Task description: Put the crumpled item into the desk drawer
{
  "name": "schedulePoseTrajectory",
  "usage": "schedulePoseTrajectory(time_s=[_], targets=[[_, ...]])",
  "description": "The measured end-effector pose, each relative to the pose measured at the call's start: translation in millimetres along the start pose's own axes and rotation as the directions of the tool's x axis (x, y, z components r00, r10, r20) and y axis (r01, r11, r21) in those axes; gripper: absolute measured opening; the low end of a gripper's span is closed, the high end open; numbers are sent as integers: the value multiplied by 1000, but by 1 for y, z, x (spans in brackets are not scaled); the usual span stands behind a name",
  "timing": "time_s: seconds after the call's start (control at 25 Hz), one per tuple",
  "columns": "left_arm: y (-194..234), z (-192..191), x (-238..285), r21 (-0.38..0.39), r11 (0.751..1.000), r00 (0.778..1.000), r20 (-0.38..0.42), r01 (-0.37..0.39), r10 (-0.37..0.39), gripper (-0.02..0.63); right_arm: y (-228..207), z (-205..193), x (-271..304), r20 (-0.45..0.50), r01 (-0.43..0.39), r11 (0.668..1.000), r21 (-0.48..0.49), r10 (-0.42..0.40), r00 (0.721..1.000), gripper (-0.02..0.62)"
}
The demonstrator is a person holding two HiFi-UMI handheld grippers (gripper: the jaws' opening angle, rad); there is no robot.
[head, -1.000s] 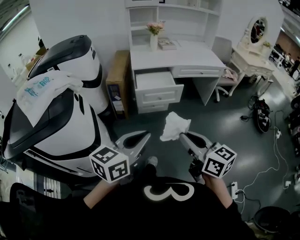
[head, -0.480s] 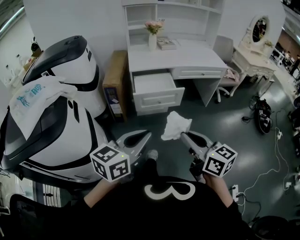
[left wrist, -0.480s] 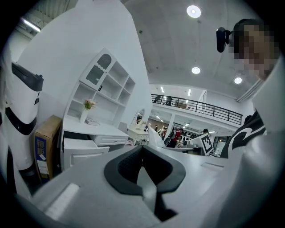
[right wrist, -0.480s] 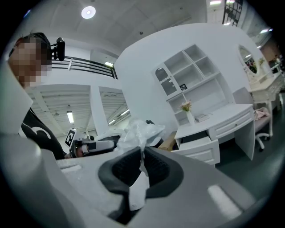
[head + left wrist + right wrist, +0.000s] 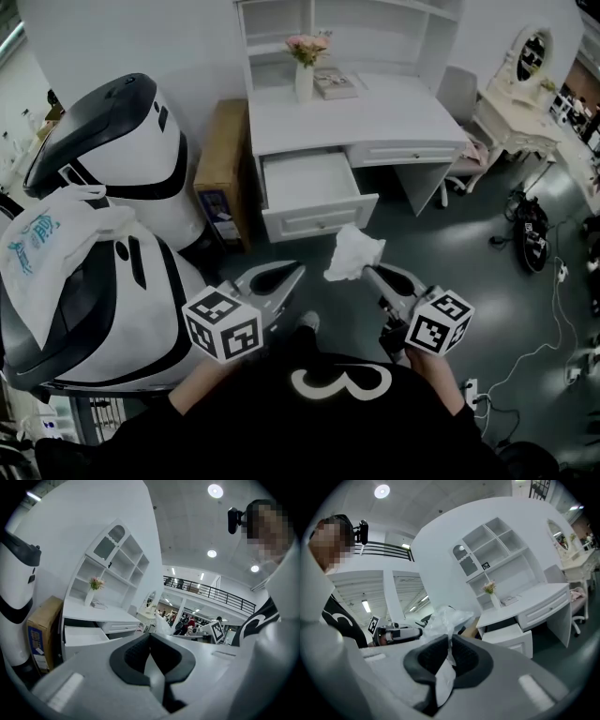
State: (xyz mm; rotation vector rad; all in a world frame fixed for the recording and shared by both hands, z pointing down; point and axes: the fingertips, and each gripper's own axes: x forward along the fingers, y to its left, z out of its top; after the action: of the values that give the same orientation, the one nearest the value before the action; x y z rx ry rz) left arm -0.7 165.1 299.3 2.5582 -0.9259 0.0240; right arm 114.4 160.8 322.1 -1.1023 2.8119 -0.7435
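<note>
- The big glossy white and black rounded machine housings (image 5: 112,150) fill the whole left side of the head view. A white plastic bag with blue print (image 5: 45,251) is draped over the nearer one, and its lower edge is cut off by the frame.
- The white wooden bench with a shelf hutch (image 5: 375,117) stands against the far wall. The top of the hutch runs out of frame.
- The white pulled-out drawer (image 5: 323,217) is on the bench's left side, standing open toward the person.
- A tall brown cardboard box (image 5: 220,164) is wedged between the bench and the machine housings.
- The left gripper (image 5: 296,271) is held low in front of the black top, pointing roughly level toward the bench. Its own view shows the jaws together with nothing in them (image 5: 150,637).
- The right gripper (image 5: 367,273) sits parallel and just beside it, same pose, with the jaws clamped on the task thing (image 5: 450,641).
- Both hands are pretty much hidden behind the black-and-white marker cubes (image 5: 222,325), so only the forearms (image 5: 192,389) poke out.
- The crumpled white filmy item (image 5: 354,253) sticks up out of the right jaws, off the dark floor (image 5: 469,244). It's short of the drawer, showing just below the drawer front in the head view. Part of it is pinched out of sight between the pads.
- A white vase of pink flowers (image 5: 305,80) and a flat book (image 5: 336,84) sit at the back of the bench.
</note>
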Motion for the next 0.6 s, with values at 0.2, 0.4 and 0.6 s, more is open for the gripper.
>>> schedulePoseTrajectory(time_s=[0.2, 0.4, 0.6], targets=[[73, 31, 52, -29, 1000, 1000, -29, -3, 2, 8, -55, 29, 66, -31, 20, 999, 29, -19, 999, 28], [141, 62, 99, -42, 999, 999, -44, -8, 6, 8, -108, 52, 126, -61, 44, 998, 52, -41, 997, 28], [195, 79, 137, -61, 998, 998, -64, -11, 7, 8, -149, 68, 175, -94, 52, 997, 64, -46, 994, 28]])
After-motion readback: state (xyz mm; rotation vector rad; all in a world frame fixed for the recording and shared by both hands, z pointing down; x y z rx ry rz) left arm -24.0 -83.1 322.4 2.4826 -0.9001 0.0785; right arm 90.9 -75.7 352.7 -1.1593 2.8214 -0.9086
